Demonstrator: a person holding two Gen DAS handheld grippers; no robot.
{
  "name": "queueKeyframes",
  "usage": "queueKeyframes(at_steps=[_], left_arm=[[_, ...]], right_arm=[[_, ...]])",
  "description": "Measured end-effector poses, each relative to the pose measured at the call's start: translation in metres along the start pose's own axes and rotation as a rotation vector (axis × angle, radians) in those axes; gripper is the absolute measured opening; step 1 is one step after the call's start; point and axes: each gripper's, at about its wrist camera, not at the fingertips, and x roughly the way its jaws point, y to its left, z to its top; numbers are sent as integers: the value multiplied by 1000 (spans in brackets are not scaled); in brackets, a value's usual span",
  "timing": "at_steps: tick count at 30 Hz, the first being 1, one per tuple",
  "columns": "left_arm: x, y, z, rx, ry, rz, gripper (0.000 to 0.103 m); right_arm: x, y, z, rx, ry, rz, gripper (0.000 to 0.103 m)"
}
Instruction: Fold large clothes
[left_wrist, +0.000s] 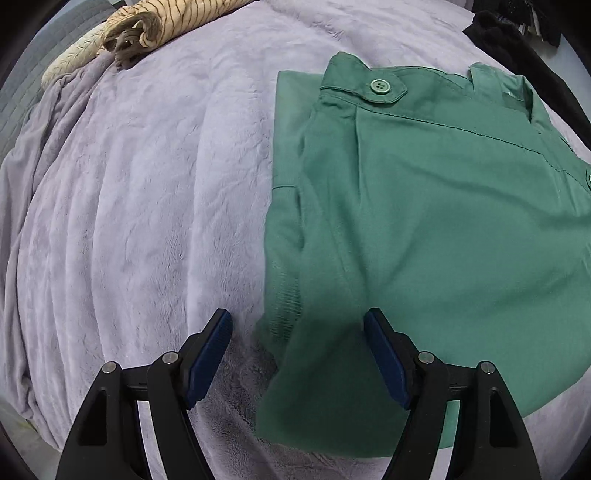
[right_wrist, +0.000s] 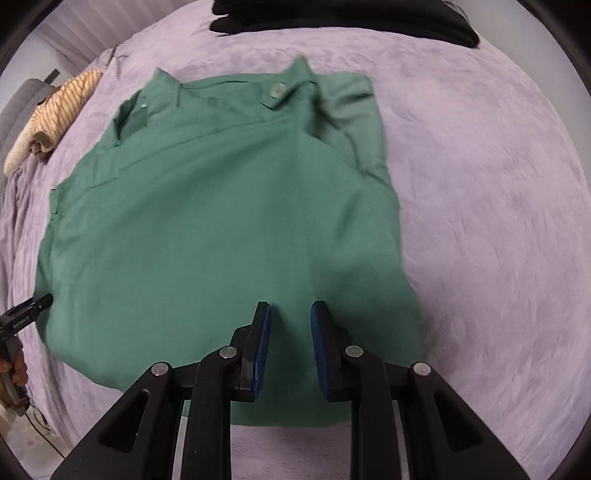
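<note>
A green garment (left_wrist: 424, 229) with button tabs lies folded on a lilac plush blanket (left_wrist: 147, 221); it also shows in the right wrist view (right_wrist: 221, 229). My left gripper (left_wrist: 297, 321) is open wide, its jaws on either side of the garment's near left corner, holding nothing. My right gripper (right_wrist: 290, 306) is open with a narrower gap, over the garment's near edge, with no cloth held between the pads. The left gripper's tip (right_wrist: 33, 306) shows at the garment's left edge in the right wrist view.
A folded cream striped garment (left_wrist: 147, 22) lies at the far left of the blanket (right_wrist: 480, 221), and shows in the right view too (right_wrist: 55, 110). Black clothes (right_wrist: 351, 18) lie at the far edge. The bed edge drops off at left.
</note>
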Motion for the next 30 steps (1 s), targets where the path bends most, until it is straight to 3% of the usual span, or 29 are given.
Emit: queueKeyframes(at_steps=[1, 3, 5, 13, 16, 18, 20, 24, 27, 30], left_arm=[[1, 3, -4, -9, -7, 8, 87], [1, 10, -7, -43, 5, -9, 88], [-1, 14, -7, -72, 22, -12, 88], [-17, 23, -26, -84, 75, 18, 88], [-24, 31, -35, -118, 99, 28, 88], [-28, 35, -40, -130, 111, 30, 88], [-33, 36, -45, -127, 114, 38, 88], [-43, 34, -55, -129, 123, 50, 88], [-53, 34, -62, -125, 120, 39, 88], [-62, 31, -69, -105, 116, 26, 88]], right_arm=[[2, -9, -5, 9, 0, -9, 21], [7, -24, -13, 30, 4, 26, 13], [9, -31, -16, 47, 6, 50, 12], [-3, -19, -24, 82, 43, 20, 19], [-11, -20, -34, 115, 59, 28, 25], [-16, -16, -38, 132, 65, 44, 41], [-15, -2, -38, 129, 70, 50, 50], [-21, 16, -50, 124, 91, 70, 52], [-24, 29, -59, 133, 107, 97, 63], [-26, 40, -67, 132, 111, 108, 65]])
